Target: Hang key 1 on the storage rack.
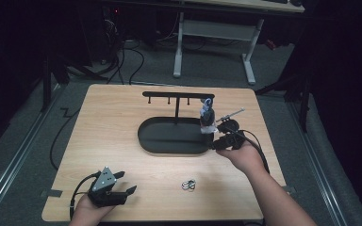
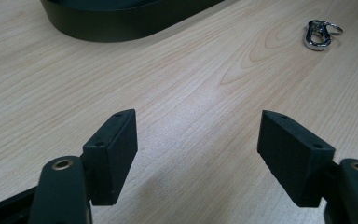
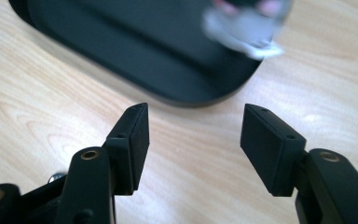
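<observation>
A black rack with an oval base [image 1: 165, 141] and a T-shaped hook bar [image 1: 176, 94] stands mid-table. A small grey-blue and white charm [image 1: 207, 115] hangs at the bar's right end; it is a blurred pale shape [image 3: 244, 25] in the right gripper view. My right gripper [image 1: 215, 136] is open just off the base's right end [image 3: 186, 88], below the charm, with nothing between its jaws [image 3: 193, 135]. A silver clip with a ring [image 1: 188, 184] lies on the wood near the front. My left gripper [image 1: 127, 182] rests open at the front left, empty [image 2: 198, 140], with the clip [image 2: 319, 35] farther ahead.
The wooden table [image 1: 113, 127] ends close behind my left hand at the front edge. A cable [image 1: 254, 143] trails from the right gripper over the right hand. Beyond the table are a dark floor with cables and a white desk frame [image 1: 212, 42].
</observation>
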`<state>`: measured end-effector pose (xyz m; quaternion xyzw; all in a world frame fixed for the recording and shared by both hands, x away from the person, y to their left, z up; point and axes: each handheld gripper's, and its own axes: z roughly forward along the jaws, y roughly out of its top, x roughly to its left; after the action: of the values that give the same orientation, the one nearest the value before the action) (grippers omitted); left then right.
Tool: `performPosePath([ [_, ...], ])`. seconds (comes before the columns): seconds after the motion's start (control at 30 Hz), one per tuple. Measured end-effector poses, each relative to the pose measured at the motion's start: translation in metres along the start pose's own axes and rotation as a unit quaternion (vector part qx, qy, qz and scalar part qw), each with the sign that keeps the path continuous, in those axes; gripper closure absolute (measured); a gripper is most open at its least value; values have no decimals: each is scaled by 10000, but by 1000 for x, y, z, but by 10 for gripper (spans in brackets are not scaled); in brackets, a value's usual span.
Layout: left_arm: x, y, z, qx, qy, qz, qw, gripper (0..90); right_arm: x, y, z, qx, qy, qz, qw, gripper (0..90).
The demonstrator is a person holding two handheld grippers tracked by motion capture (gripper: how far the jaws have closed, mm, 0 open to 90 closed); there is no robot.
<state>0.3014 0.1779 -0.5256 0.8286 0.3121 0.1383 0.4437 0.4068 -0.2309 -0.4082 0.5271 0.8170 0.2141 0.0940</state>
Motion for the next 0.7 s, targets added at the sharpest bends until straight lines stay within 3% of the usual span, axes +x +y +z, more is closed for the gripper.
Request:
performPosePath([
  [0.23,-1,-1,2,26,-21,-86,10000,304,5,-33,-4,-331,-33,-137,9994,446],
  [0.4,-1,-1,2,29,12,-145,9999,304,10,-62,2,-623,-27,-310,9976,462],
  [0.7,-4,-1,5,42,34,-152,9999,305,21,-115,21,-1340,185,-119,9907,482],
])
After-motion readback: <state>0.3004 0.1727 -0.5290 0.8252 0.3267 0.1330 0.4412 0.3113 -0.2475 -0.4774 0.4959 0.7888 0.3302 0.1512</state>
